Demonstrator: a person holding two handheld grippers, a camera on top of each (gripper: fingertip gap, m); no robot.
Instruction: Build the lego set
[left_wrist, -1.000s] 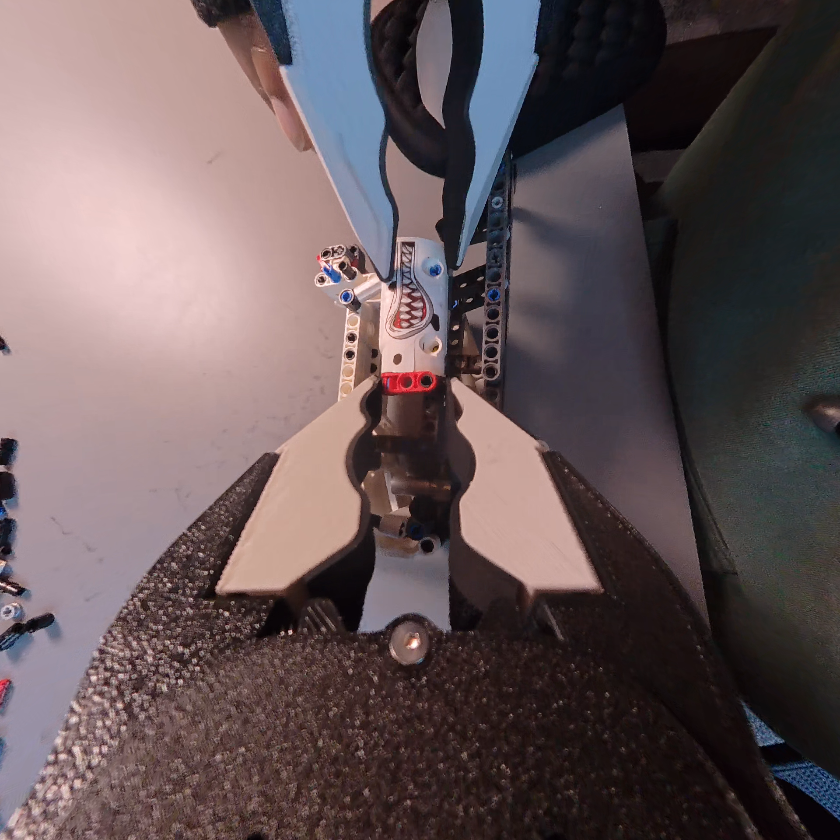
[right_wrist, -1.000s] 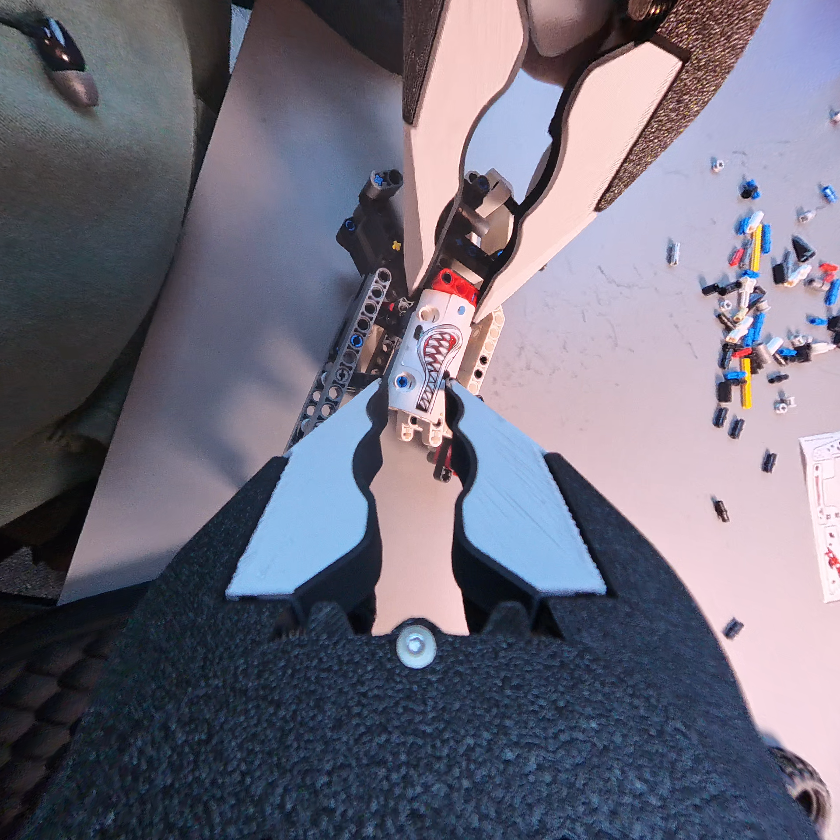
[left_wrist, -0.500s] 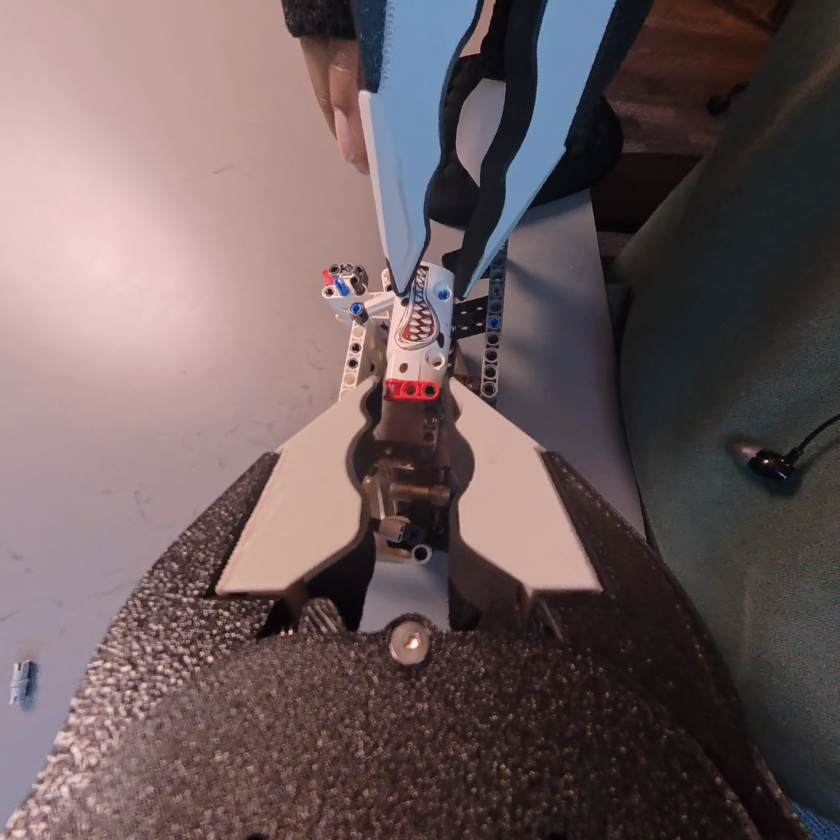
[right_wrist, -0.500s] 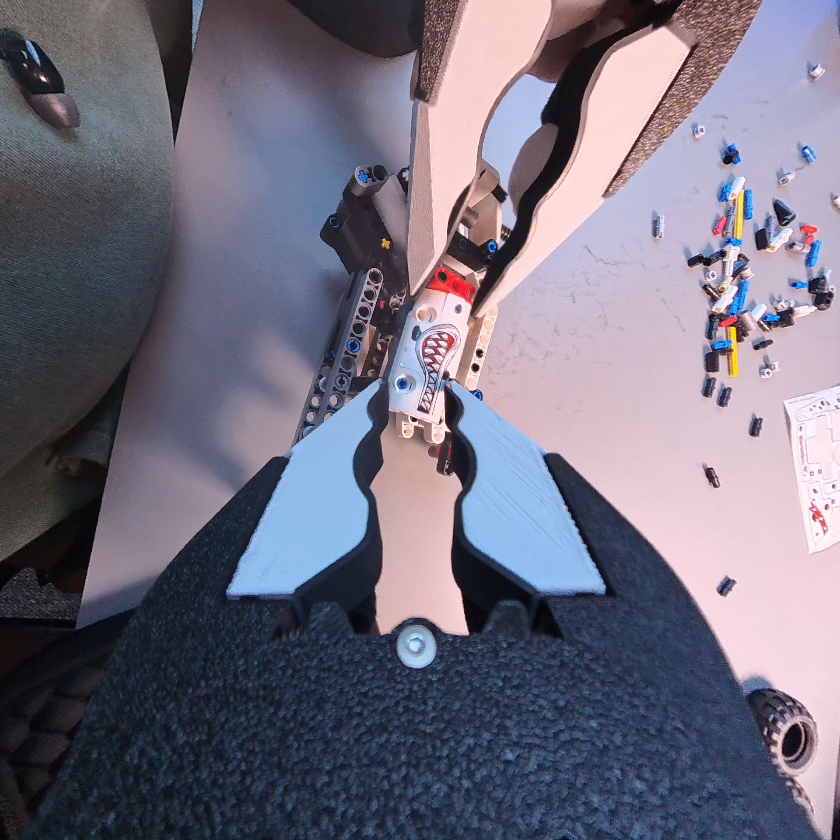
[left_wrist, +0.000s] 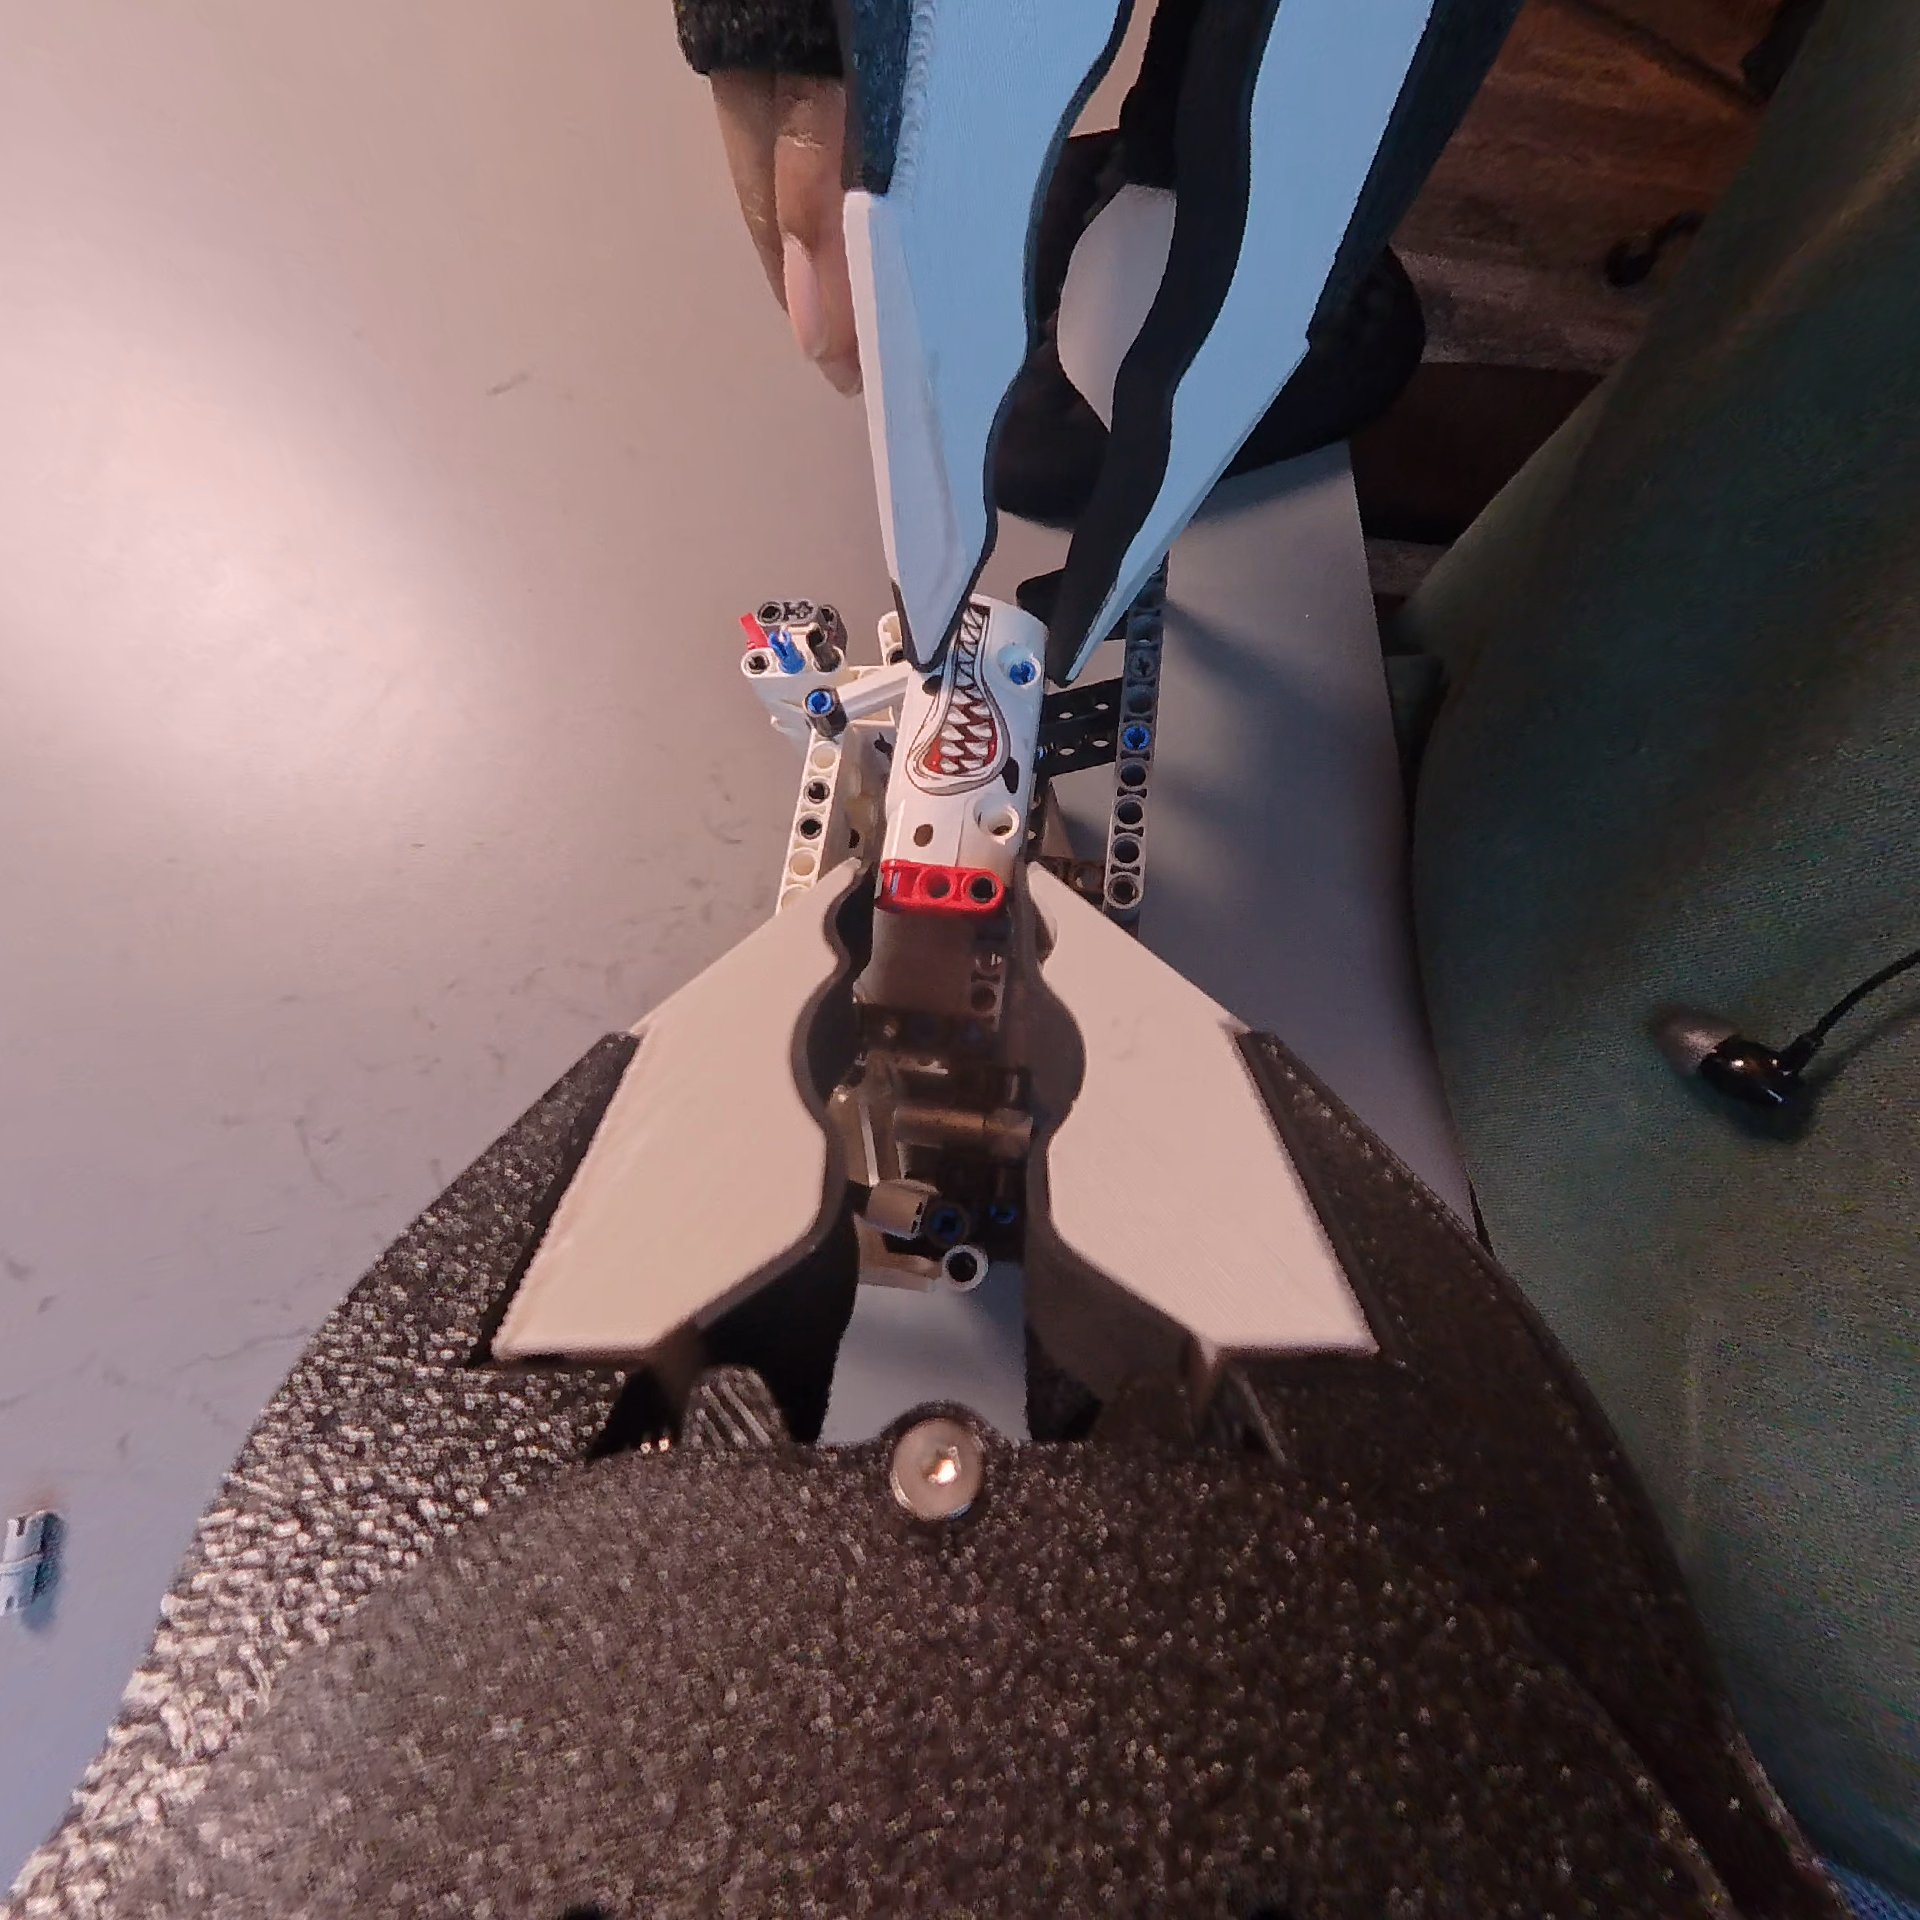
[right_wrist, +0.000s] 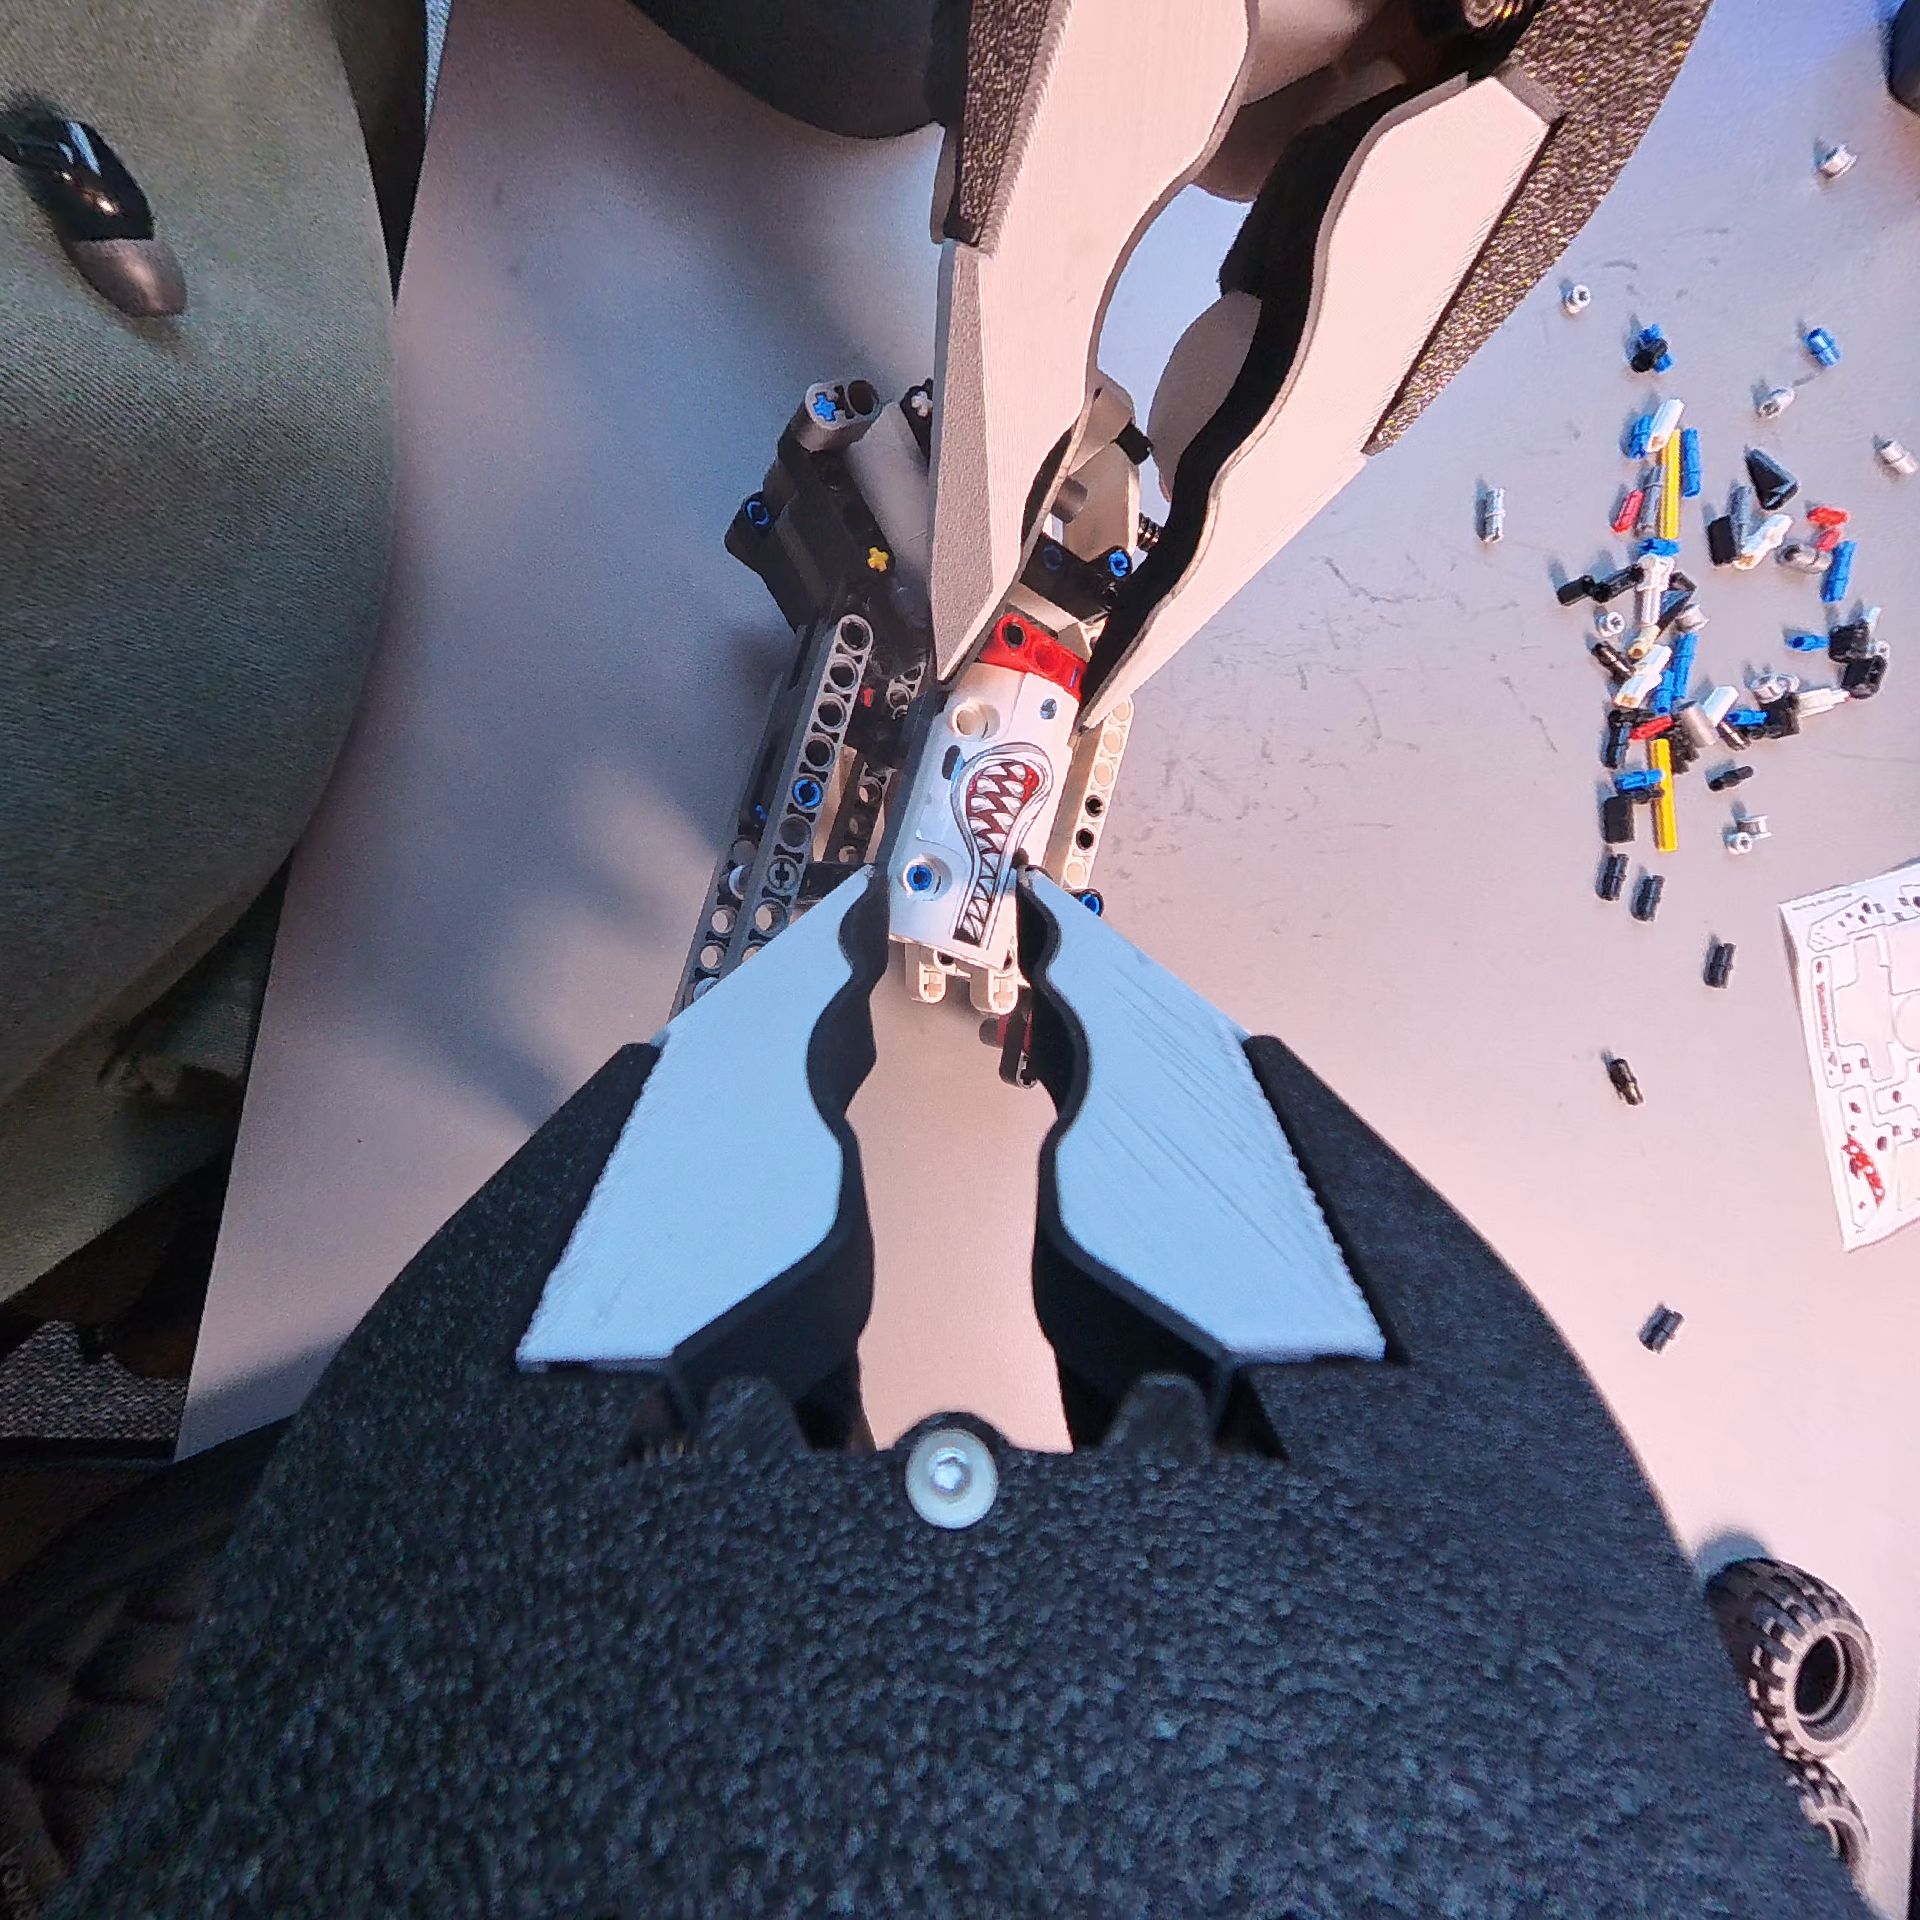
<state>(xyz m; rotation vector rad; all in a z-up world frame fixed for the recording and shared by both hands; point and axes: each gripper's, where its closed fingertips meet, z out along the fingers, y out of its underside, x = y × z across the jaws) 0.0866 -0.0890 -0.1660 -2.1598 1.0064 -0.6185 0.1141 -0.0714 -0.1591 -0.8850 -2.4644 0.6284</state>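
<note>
Both grippers clamp white shark-mouth lego model (left_wrist: 961, 748): left gripper (left_wrist: 940, 899) at red beam end, right gripper (right_wrist: 945, 883) opposite. Squeeze evenly along model; avoid twisting.

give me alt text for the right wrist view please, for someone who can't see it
Two grippers hold a partly built lego model from opposite ends: the right gripper grips its white shark-mouth panel, the left gripper its red end. Loose lego pieces and a black tyre lie on the table.

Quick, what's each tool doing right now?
Left tool: shut on the lego model, at its red-beam end.
Right tool: shut on the same model's white shark-mouth end.
</note>
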